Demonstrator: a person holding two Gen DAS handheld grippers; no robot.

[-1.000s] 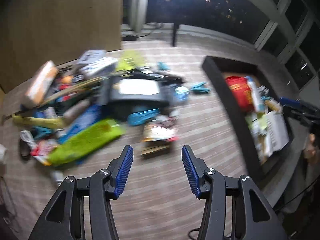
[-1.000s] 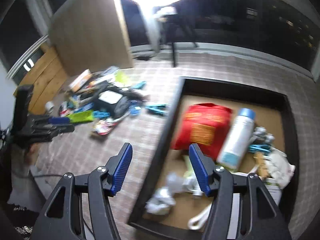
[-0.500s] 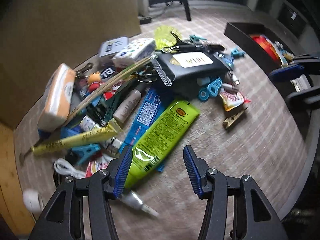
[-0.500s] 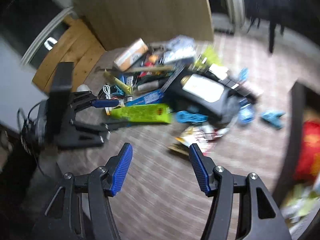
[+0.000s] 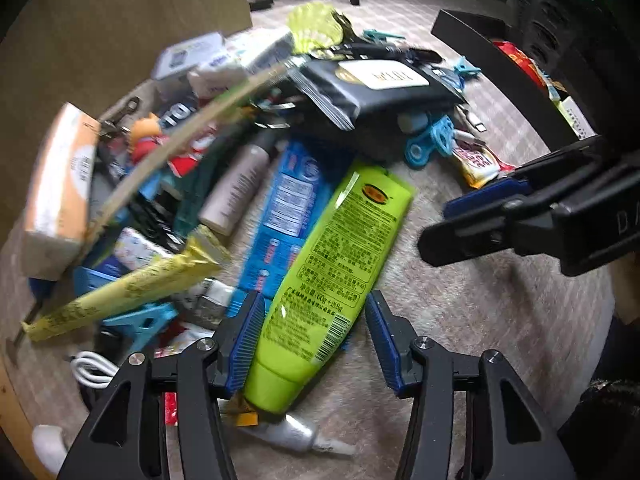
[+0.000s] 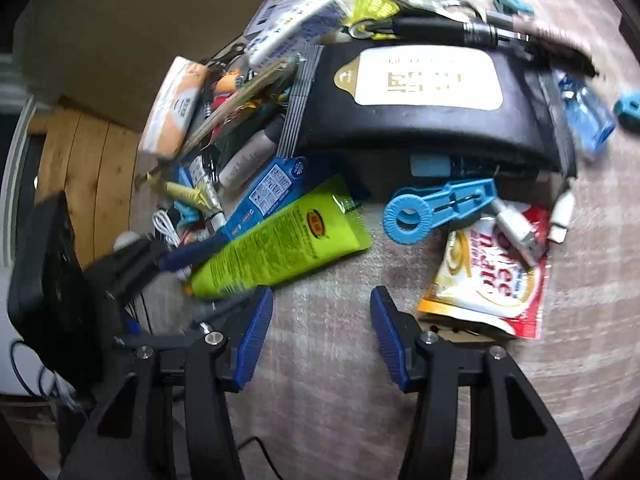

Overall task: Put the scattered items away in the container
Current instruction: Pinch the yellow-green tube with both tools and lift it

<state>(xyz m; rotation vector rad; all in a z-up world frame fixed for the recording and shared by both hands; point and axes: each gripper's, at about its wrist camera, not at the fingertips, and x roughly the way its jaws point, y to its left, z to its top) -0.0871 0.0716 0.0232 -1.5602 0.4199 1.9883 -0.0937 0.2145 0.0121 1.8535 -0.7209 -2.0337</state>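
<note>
A lime-green tube point(image 5: 332, 276) lies flat on the carpet point(image 5: 460, 320) at the near edge of the heaped clutter point(image 5: 224, 148); the black container point(image 5: 500, 64) sits apart.

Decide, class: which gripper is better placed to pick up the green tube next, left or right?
Left, probably. The left gripper already straddles the green tube, jaws open on either side of its lower end. The right gripper, whose jaws have just been closing, has only bare carpet between them.

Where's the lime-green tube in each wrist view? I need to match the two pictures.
Left wrist: the lime-green tube runs up from between the open left gripper fingers, centre frame.
Right wrist: the tube lies left of centre, above the right gripper.
Shared landmark: the blue ring-handled clip.
</note>
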